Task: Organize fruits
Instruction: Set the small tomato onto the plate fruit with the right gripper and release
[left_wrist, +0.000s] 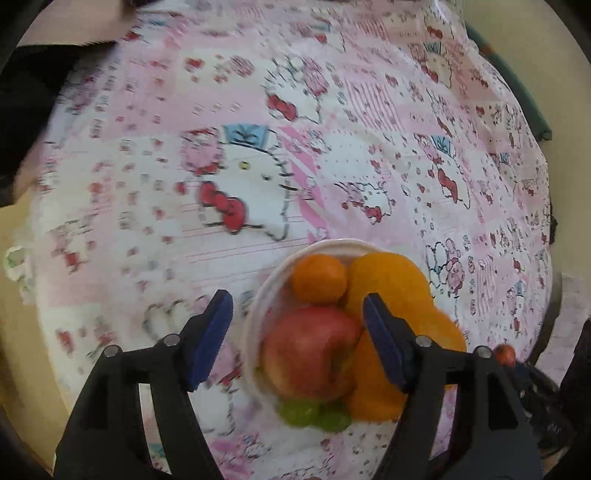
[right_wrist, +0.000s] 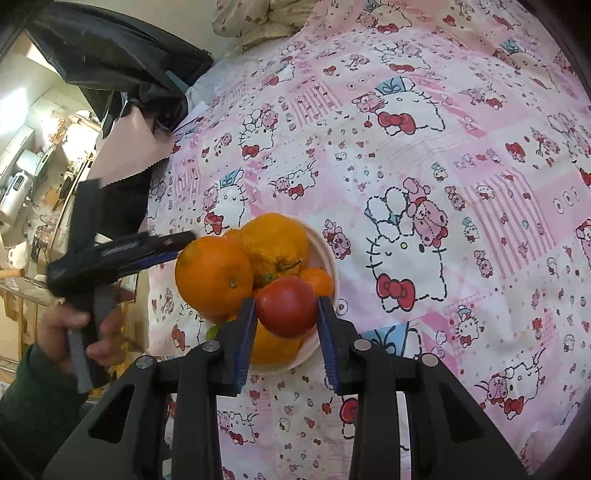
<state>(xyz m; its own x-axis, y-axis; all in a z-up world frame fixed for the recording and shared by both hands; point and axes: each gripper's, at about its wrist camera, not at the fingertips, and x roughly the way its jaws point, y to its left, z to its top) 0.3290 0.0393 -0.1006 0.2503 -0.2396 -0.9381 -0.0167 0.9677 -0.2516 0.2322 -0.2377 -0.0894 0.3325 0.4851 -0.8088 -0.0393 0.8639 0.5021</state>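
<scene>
Left wrist view first: the left gripper (left_wrist: 297, 332) hangs right over the plate (left_wrist: 258, 314), jaws spread wide and holding nothing, blue pads either side of the red apple (left_wrist: 312, 352). Behind the apple sits a small tangerine (left_wrist: 319, 278), a big orange (left_wrist: 388, 284) to its right, green grapes (left_wrist: 314, 413) at the near edge. Everything rests on the pink cartoon-print cloth (left_wrist: 221, 147), blurred here.

Over to the right wrist view: the right gripper (right_wrist: 287, 314) brackets the apple (right_wrist: 286, 310), pads at its flanks; whether they actually press it, I can't tell. Oranges (right_wrist: 214, 277) are piled behind on the plate (right_wrist: 327, 254). At the left, the other gripper (right_wrist: 173, 245) is held in a hand (right_wrist: 74, 328).
</scene>
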